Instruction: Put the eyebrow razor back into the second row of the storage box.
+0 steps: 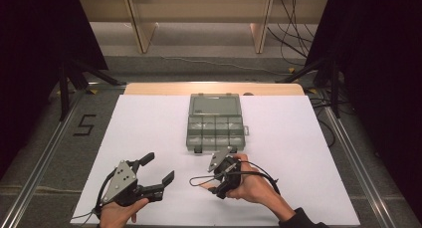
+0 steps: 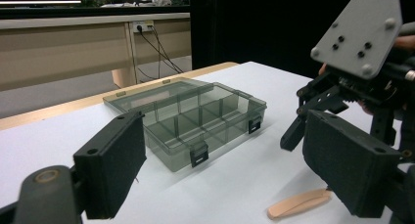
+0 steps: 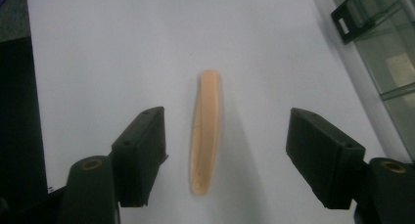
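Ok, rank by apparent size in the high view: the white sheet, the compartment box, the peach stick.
1. White sheet, by far the largest.
2. Compartment box, lid open.
3. Peach stick, the smallest, partly hidden under the right claw.

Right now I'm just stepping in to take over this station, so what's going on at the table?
A person holds a gripper in each hand over a white table. The right gripper points down at a flat peach-coloured strip, which lies between its open jaws, not yet gripped. The left gripper rests open off to the side, holding nothing. Beyond them a clear compartment box sits with its lid open; its compartments look empty.
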Tool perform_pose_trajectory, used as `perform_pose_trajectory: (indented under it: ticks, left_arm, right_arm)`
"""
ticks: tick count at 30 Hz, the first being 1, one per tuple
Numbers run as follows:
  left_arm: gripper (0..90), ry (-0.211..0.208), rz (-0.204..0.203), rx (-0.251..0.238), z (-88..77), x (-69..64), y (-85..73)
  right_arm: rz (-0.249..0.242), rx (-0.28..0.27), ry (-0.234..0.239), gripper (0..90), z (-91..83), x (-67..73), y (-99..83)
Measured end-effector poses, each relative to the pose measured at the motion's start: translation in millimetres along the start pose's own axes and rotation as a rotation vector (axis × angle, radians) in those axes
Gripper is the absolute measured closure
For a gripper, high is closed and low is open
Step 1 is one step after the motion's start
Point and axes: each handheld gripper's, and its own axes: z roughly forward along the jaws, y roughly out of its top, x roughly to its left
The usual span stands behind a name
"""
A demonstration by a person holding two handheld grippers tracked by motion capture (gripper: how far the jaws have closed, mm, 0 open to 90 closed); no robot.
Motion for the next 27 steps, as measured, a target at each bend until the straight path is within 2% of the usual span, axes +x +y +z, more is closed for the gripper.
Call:
perform_pose_trajectory:
  ticks: [3,8,20,21,27]
  left_arm:
    - [16.0,-0.001,-0.003,-0.001,0.1,0.1,0.0]
    - [16.0,0.0,-0.002,-0.001,-0.3,0.0,0.2]
    - [16.0,0.001,0.0,-0.001,0.0,0.1,0.2]
    - [16.0,0.0,-0.001,-0.001,-0.1,-0.1,0.2]
    - [16.0,0.0,-0.001,-0.002,-0.1,0.0,0.3]
  right_arm:
    - [-0.007,0.02,0.009,34.5,4.5,-0.3,1.7]
    - [0.01,0.064,0.031,39.2,15.1,-2.9,4.8]
    - [0.028,0.113,0.049,49.8,25.2,-2.9,6.1]
    - [0.015,0.117,0.056,51.2,26.4,-3.4,6.6]
    - [0.01,0.14,0.07,57.3,30.4,-1.4,8.5]
